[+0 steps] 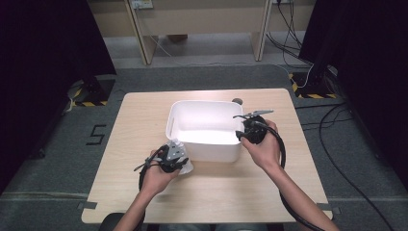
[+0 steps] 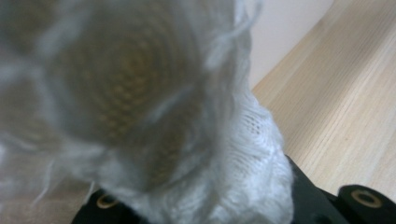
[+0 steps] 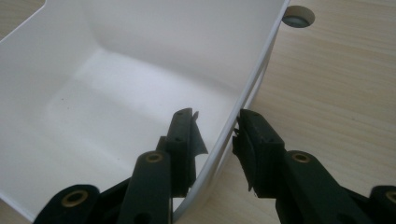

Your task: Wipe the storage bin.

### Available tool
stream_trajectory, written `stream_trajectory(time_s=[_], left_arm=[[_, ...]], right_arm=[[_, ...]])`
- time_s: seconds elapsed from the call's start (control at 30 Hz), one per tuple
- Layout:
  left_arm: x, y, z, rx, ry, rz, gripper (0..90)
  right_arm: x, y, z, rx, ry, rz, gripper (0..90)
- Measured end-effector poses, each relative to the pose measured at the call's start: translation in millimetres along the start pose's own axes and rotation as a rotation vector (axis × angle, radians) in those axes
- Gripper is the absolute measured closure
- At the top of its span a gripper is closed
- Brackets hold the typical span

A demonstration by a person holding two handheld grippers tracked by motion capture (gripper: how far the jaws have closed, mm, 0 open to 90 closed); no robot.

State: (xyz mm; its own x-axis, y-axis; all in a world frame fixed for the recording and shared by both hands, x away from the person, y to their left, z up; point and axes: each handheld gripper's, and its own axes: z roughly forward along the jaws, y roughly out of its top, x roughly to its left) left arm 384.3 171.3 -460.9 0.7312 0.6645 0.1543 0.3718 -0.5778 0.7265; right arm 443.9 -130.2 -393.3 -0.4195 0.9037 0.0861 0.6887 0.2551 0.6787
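While the right gripper [image 1: 248, 131] straddles the right-hand wall of the white bin [image 1: 202, 144], the left gripper [image 1: 174, 156] sits just off the bin's near-left corner with a pale knitted cloth [image 1: 184, 161] in its grip. Seen from the high view, the bin stands at the middle of the wooden table [image 1: 144, 187], open side up and bare inside. The left hand [image 1: 156, 175] lies at about seven o'clock from the bin, and the cloth bunches at the gripper's tip, just beside the bin's front wall; whether it touches that wall cannot be told. In the left gripper view the cloth [image 2: 243, 154] rises close to the camera, blurred, white and loosely woven with stray threads, and the jaws are together, clamped on it. Table shows at three o'clock in that view, with the bin's wall [image 2: 285, 32] at one o'clock.

The right hand [image 1: 264, 149] sits at about three o'clock from the bin. In the right gripper view one jaw stands inside the bin and the other outside, the rim [image 3: 252, 88] running up between them. The jaws are partly apart; the pads look close on either side of the wall, but whether they press on it cannot be told. A small round hole [image 3: 297, 16] sits in the table at one o'clock, just past the bin's far corner.
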Motion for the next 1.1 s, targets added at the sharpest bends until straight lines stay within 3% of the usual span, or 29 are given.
stream_trajectory(time_s=[0.47,1.1], left_arm=[[-2.5,21.7,-18.8,-0.061,0.012,0.020,80.7],[-3.8,11.7,-4.7,-0.032,0.019,0.022,80.8]], right_arm=[[-0.2,-0.3,0.1,-0.004,0.001,0.002,66.8],[0.7,-0.4,0.1,-0.006,-0.001,-0.004,66.1]])
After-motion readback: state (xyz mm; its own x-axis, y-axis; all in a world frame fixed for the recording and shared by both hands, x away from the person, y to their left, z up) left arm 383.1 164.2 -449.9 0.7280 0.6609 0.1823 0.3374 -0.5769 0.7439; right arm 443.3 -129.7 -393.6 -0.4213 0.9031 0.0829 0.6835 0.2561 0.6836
